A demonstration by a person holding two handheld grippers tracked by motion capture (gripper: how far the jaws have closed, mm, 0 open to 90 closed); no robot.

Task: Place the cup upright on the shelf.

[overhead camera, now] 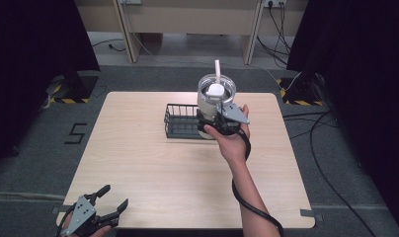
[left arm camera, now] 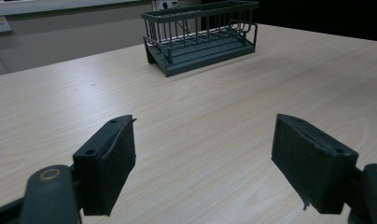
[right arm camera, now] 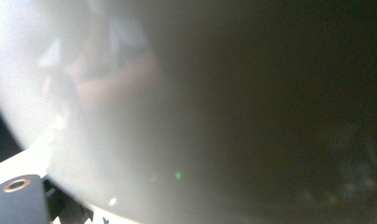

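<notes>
Right gripper (overhead camera: 218,120) is shut on the white cup (overhead camera: 215,96), held over the black basket (overhead camera: 180,121), probably to be lowered in gently next; left gripper (overhead camera: 108,203) is kept wide open, empty.

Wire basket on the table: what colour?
Dark grey-green wire basket; the left gripper view shows it best.

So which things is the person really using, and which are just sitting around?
In use:
- white cup with a straw
- right gripper, clamped on the cup
- black wire basket beside it

Just sitting around:
- left gripper, open, at the table's near edge
- cables on the floor
</notes>
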